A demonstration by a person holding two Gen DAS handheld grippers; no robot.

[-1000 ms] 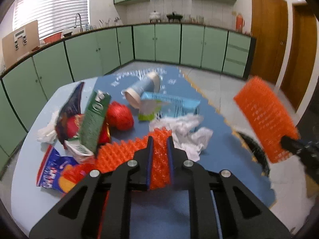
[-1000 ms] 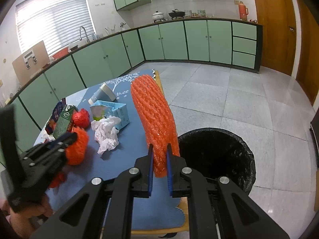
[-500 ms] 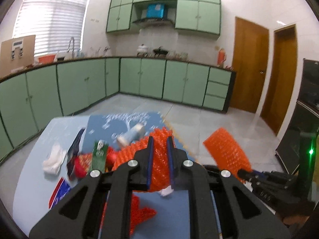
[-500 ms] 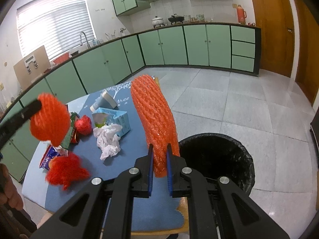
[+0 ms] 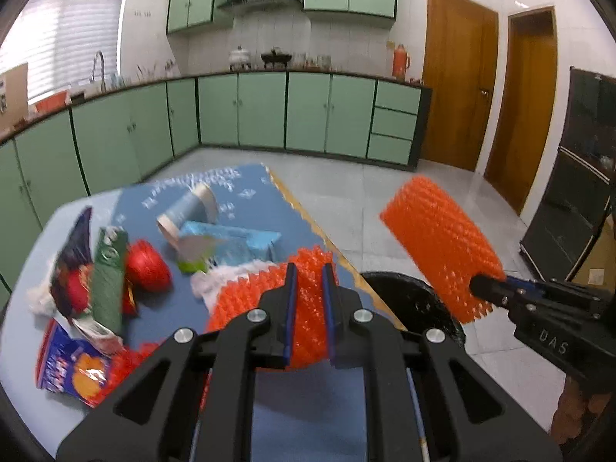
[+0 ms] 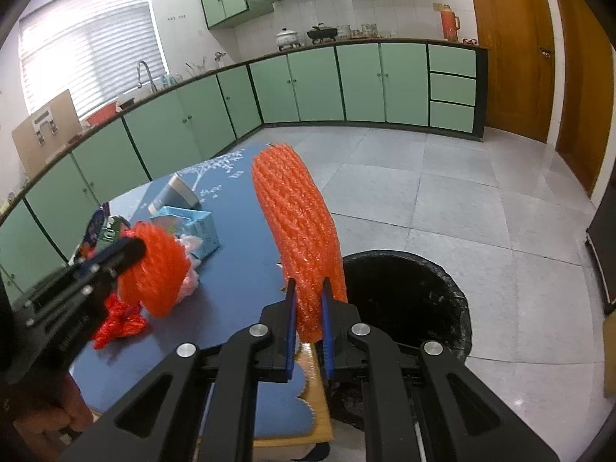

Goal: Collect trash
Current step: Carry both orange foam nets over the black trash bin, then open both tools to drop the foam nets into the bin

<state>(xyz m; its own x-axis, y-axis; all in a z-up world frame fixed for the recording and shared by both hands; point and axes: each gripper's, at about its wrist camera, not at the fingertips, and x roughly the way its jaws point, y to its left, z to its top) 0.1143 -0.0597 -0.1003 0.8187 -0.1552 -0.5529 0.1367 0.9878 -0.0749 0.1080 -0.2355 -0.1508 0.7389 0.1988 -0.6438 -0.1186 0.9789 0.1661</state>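
On the counter (image 5: 23, 331) most of the trash is not yet collected, as far as I can judge: a paper cup (image 5: 188, 211) lying on its side, a light blue carton (image 5: 231, 240), a crumpled white tissue (image 5: 208, 283), a green carton (image 5: 109, 273), a red ball-like wrapper (image 5: 148, 269), a dark snack bag (image 5: 73, 246) and a printed packet (image 5: 73, 369) at the near left corner. A scrap of red netting (image 6: 119, 321) also lies on the blue mat (image 6: 238, 269). I cannot make out anything inside the black-lined bin (image 6: 408, 300) on the floor just beside the counter's edge, so I would call the job barely begun, with two pieces in hand and none visibly dropped.

My left tool (image 5: 308, 300) is clenched on an orange foam net (image 5: 308, 308), which hangs above the mat, clear of the tissue, near the counter edge that faces the bin. It tilts moderately downward, aimed across the counter. My right tool (image 6: 308, 308) is clenched on the lower end of a longer orange foam sleeve (image 6: 296, 227), which stands up and away from the fingers. That tool also tilts downward, sitting at the counter's corner with the bin's mouth just to its right in its own view. In the left view the sleeve sits above the bin's rim (image 5: 389, 281). My guess is both pieces want carrying over the opening before I let go.
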